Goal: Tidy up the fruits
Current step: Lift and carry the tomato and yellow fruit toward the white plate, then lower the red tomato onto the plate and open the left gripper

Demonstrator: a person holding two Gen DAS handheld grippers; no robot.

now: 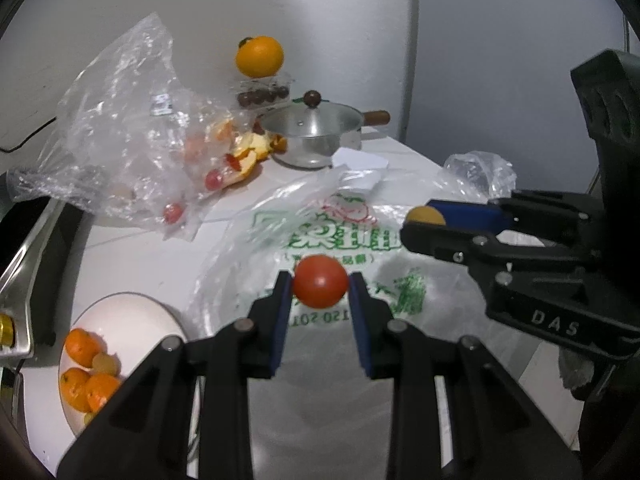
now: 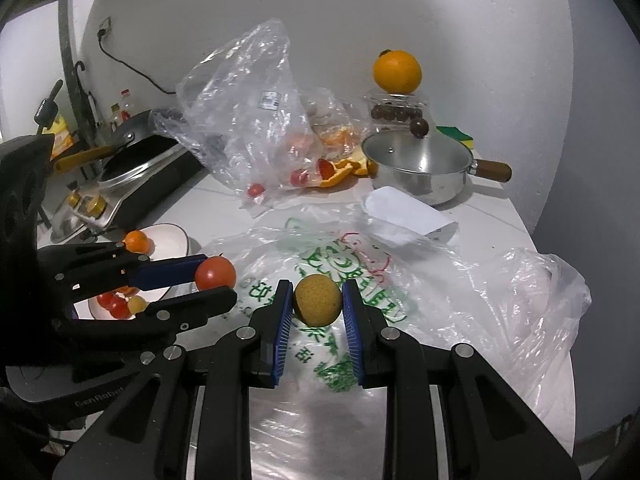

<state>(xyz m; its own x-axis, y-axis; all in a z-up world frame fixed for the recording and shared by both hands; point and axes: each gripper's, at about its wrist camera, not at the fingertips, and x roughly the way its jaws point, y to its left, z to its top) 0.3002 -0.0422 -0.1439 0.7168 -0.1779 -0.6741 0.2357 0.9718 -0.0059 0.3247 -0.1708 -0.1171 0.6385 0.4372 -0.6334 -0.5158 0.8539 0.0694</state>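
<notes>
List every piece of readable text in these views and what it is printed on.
"DAS": right gripper body.
"GenRobot", partly cut off: left gripper body.
Green characters and digits: printed plastic bag, seen reversed and blurred, unreadable.
White sticker: clear bag, too small.

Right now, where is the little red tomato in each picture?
Left wrist view: the red tomato sits low in the middle, pinched by the left tongs.
Right wrist view: the red tomato is at the left, in the tongs reaching in from that side.
Shared landmark: the big orange perched on a clear box by the wall.
</notes>
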